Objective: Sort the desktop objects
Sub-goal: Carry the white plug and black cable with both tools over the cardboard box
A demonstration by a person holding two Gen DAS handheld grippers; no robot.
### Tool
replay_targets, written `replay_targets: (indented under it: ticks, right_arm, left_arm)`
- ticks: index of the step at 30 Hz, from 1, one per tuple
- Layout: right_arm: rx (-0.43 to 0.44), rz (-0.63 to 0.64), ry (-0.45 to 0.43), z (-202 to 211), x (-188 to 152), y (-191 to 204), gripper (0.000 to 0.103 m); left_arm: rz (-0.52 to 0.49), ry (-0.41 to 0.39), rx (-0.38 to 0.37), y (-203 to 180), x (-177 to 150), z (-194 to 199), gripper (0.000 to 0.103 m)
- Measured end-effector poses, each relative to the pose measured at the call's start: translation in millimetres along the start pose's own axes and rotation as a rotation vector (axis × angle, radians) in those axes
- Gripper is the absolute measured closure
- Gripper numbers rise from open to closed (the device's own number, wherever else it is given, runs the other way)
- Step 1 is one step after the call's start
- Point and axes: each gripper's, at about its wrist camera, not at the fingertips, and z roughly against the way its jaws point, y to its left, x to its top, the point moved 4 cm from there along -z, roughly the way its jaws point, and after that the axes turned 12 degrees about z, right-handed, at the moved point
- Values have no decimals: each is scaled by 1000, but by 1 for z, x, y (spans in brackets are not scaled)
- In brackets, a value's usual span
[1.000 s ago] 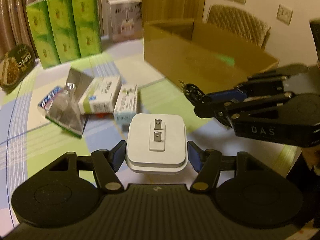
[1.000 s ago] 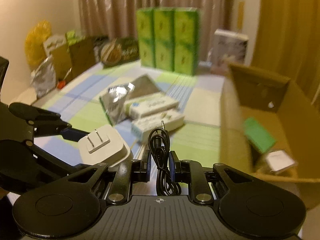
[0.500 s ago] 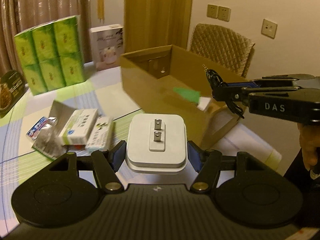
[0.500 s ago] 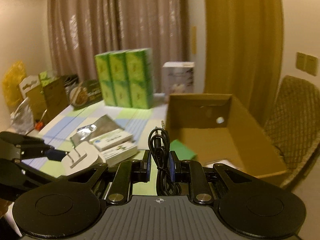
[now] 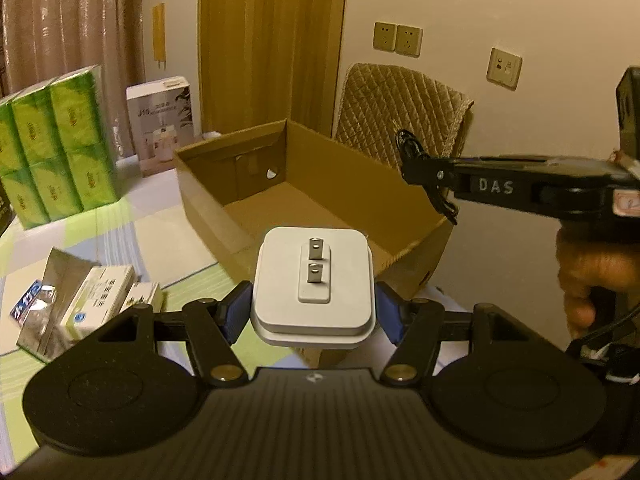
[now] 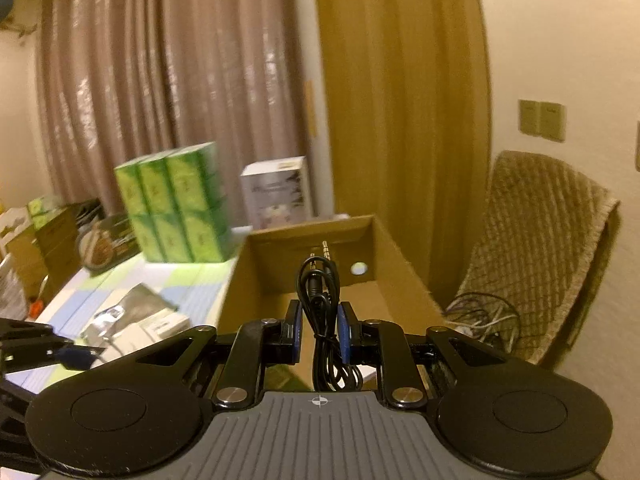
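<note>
Lettering "DAS" marks the right hand-held gripper (image 5: 416, 160) pinching seemingly an audio cable (image 6: 320, 304); left hand-held gripper (image 5: 313, 312) clamps charger (image 5: 313, 280).

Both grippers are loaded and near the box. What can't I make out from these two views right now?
- Cardboard box floor, near end: hidden behind the white charger in the left wrist view, and behind the right gripper and black cable in the right wrist view.
- Print on the medicine boxes: too small in the left wrist view.
- Green tissue packs: motion-blurred in the right wrist view.

"DAS" on right gripper (image 5: 430, 178) side.
</note>
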Motion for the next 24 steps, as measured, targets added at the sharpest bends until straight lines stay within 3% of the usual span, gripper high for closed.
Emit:
replay_targets:
  ticks: [24]
  right_arm:
    - [8, -72, 85, -60, -2, -40, 88]
  left_arm:
    - [21, -18, 7, -9, 60, -75, 43]
